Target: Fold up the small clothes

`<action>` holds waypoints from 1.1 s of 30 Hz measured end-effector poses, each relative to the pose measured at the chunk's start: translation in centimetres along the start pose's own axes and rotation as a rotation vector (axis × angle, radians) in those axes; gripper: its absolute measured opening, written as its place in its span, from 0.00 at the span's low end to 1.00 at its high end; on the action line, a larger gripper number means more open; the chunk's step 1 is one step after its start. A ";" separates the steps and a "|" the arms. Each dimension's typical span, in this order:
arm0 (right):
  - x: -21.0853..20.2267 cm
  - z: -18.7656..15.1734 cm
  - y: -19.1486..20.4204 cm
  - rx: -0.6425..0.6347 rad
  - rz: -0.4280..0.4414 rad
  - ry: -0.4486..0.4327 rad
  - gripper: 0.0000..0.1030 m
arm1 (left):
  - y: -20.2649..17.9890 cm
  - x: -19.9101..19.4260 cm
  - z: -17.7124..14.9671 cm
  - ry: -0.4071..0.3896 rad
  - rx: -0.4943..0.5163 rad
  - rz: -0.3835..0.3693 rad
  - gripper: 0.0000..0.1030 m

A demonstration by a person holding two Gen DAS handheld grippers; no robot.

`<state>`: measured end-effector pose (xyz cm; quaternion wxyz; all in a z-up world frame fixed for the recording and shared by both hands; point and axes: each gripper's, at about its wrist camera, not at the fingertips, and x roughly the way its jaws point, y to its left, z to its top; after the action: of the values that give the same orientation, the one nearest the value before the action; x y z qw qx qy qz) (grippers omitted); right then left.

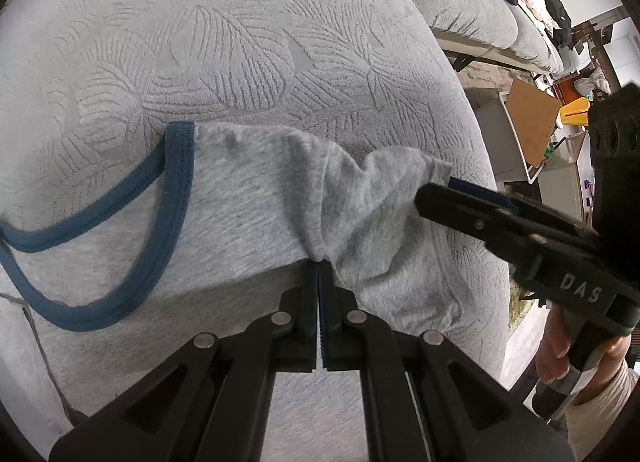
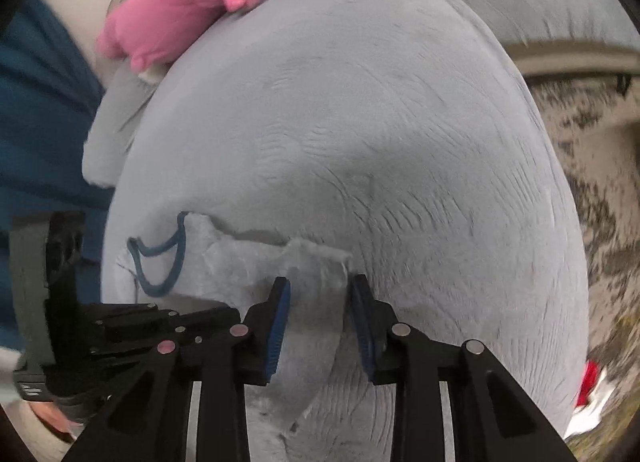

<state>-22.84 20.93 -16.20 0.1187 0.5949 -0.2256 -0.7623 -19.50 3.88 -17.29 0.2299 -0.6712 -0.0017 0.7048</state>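
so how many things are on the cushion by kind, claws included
claws: 2, left shut on the garment, right open around its far end
grey garment with blue trim: 1
pink plush toy: 1, at the cushion edge
total: 4

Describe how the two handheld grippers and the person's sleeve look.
Both are black plastic with scissor-like linkage arms joined by round silver pins. The right gripper has blue ribbed pads on its fingers. Seen from the left gripper, the right one's body bears raised letters "DAS". The sleeve is cream knit.
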 end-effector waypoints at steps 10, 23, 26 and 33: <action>0.7 0.5 2.1 -0.089 -0.145 0.020 0.05 | -0.5 0.1 0.1 0.005 -0.003 0.015 0.02; -4.9 0.1 6.0 -0.132 0.050 -0.045 0.03 | -0.7 0.1 -0.5 -0.011 -0.034 0.010 0.02; -3.9 -0.3 7.2 -0.149 0.062 -0.028 0.03 | 0.5 -0.4 -0.7 -0.007 -0.087 -0.067 0.02; -1.8 -1.7 9.2 -0.189 0.083 -0.003 0.03 | 3.5 -3.5 -1.5 -0.045 -0.148 -0.065 0.02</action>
<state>-21.57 13.43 -10.51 0.2051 0.5700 -0.1773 -0.7756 -19.21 -0.82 -15.19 0.2023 -0.6699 -0.0805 0.7098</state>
